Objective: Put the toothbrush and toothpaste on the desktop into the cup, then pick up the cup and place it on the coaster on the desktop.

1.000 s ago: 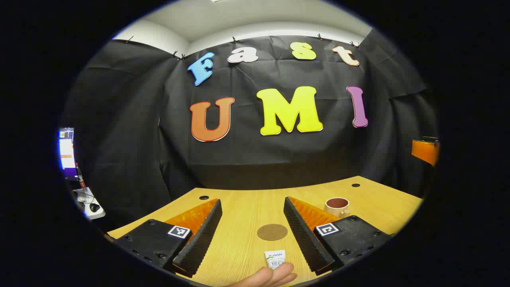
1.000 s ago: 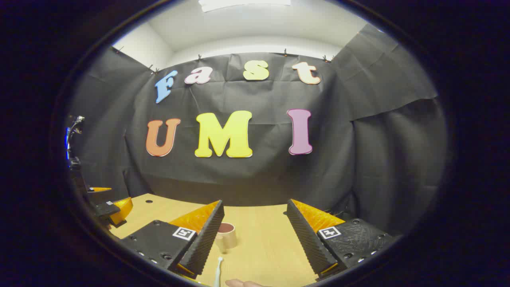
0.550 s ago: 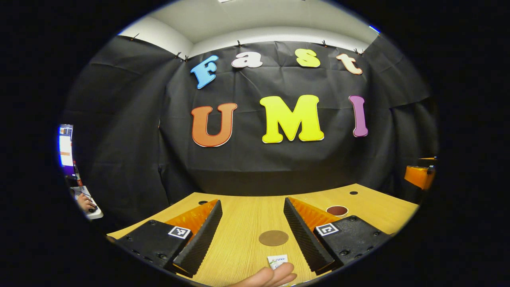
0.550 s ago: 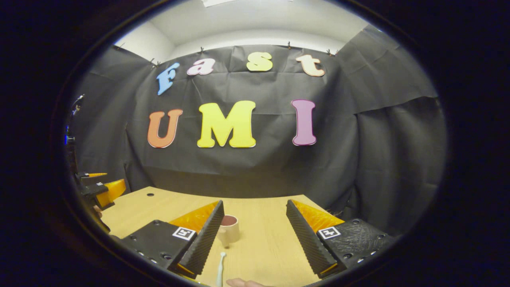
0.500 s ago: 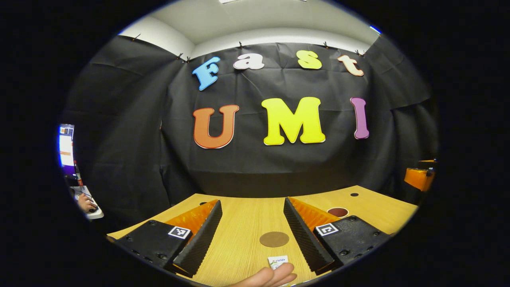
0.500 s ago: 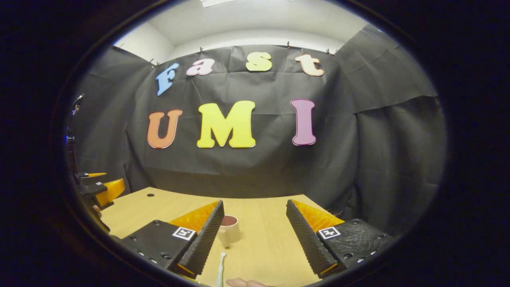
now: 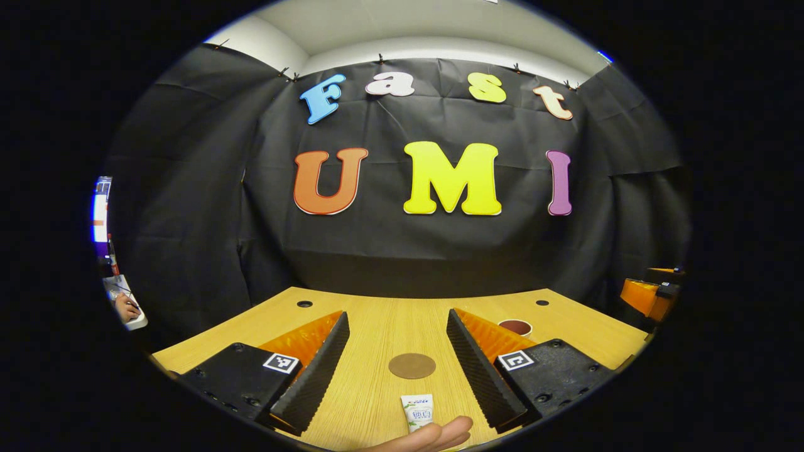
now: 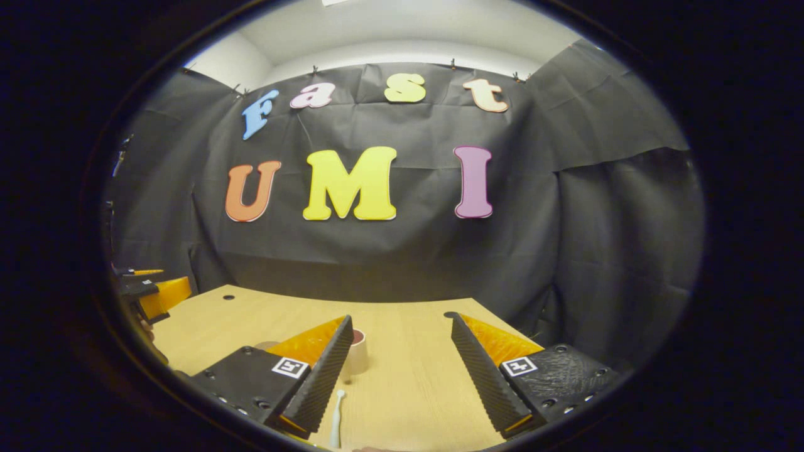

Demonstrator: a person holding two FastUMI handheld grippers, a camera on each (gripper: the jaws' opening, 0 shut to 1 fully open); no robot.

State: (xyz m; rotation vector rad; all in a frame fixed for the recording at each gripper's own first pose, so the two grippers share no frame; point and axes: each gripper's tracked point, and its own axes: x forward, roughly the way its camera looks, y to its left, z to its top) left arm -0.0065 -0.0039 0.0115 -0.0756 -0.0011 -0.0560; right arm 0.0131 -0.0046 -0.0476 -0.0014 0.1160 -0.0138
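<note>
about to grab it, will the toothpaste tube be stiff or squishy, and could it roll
The toothpaste tube lies flat on the table with a flattened, crimped end, so it probably won't roll. It looks small and soft-walled, so it likely dents under the fingers and feels light.

We see a black cloth wall behind a pale wooden desk — above it, a white ceiling.
</note>
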